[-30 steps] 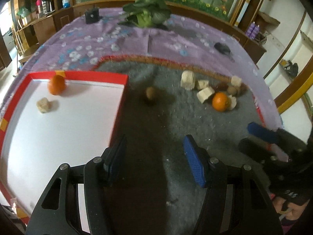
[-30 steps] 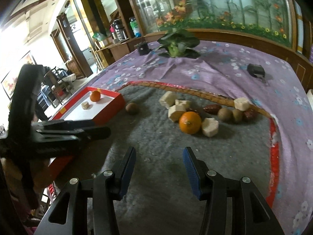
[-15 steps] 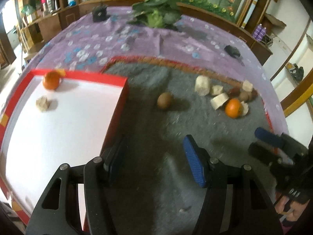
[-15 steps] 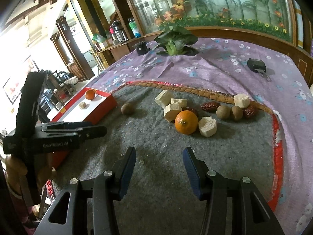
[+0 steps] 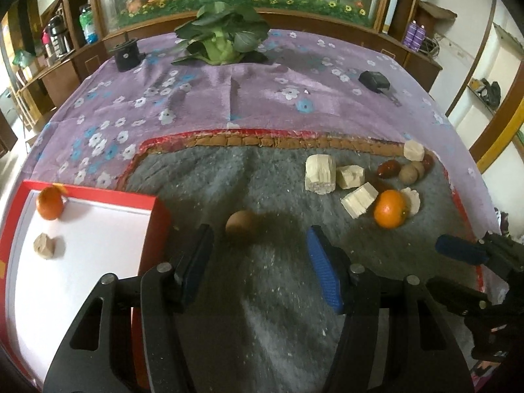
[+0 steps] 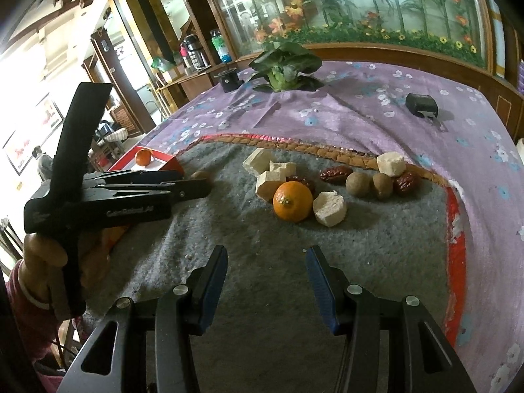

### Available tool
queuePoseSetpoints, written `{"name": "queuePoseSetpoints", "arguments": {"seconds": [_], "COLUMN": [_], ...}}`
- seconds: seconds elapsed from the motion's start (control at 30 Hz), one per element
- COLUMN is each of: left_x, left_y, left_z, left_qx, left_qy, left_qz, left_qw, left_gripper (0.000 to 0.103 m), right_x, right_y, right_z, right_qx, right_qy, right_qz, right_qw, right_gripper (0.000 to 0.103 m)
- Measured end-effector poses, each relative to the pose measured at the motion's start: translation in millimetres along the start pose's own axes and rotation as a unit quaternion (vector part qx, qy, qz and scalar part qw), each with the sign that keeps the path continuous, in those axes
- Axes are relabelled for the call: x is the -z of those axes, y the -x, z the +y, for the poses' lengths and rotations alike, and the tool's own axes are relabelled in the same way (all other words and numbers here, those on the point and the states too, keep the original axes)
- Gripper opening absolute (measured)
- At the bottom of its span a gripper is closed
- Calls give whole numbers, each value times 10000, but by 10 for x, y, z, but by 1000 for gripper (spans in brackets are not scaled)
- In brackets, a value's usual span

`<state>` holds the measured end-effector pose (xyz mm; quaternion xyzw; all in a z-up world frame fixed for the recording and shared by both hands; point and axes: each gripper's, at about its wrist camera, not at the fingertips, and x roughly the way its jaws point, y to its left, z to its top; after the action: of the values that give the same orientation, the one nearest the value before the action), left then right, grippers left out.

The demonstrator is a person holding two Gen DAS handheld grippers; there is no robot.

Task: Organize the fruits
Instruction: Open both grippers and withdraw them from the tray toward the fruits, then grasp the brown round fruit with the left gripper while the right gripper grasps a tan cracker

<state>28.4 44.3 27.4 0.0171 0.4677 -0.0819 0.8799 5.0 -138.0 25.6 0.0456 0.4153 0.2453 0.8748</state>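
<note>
My left gripper [image 5: 258, 255] is open and empty, low over the grey mat, just short of a lone brown round fruit [image 5: 240, 222] that lies beside the red tray [image 5: 157, 229]. The tray holds an orange [image 5: 49, 203] and a pale chunk [image 5: 44, 246]. My right gripper [image 6: 267, 278] is open and empty, short of a cluster: an orange [image 6: 292, 201], pale chunks [image 6: 329, 209], brown round fruits [image 6: 358, 183] and red dates [image 6: 337, 174]. The cluster also shows in the left wrist view [image 5: 389, 209].
A leafy green vegetable [image 5: 221, 37] sits at the far middle of the purple flowered cloth. A black cylinder [image 5: 127, 55] stands far left and a black key fob [image 5: 375, 80] lies far right. The left gripper's body [image 6: 114, 196] fills the left of the right wrist view.
My left gripper has moved right and forward, off the tray and toward the lone brown fruit. My right gripper has edged closer to the cluster. Both stay open.
</note>
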Motion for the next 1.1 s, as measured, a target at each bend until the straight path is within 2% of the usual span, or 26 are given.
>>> {"name": "queuePoseSetpoints", "arguments": {"seconds": [0.07,0.13,0.2,0.53,0.67,0.87,1.1], "left_x": [-1,2,10,23,53,131,135], "left_y": [-64,-131,-137,-16,0,-12,-22], "left_z": [-3,10,35,86,108,49,90], "left_qx": [-36,-54,13,68,217,141,150], "left_qy": [-53,-57,-21,75,120,-4,76], "left_qz": [86,157,119,13,97,195,263], "left_qw": [9999,9998,9999,9999,9996,9997,9995], "left_gripper": [34,20,20,19,19,19,20], "right_x": [-7,-12,-25,-298,-330,-378,-590], "right_y": [-7,-11,-10,-105,-114,-232,-522], "right_z": [2,11,31,179,225,244,304], "right_qx": [-21,-3,-17,54,33,144,275], "right_qy": [28,83,132,481,543,687,1052], "right_qz": [7,10,4,24,14,157,369], "right_qw": [10000,10000,9999,9988,9985,9974,9934], "right_gripper": [49,48,44,44,44,44,44]}}
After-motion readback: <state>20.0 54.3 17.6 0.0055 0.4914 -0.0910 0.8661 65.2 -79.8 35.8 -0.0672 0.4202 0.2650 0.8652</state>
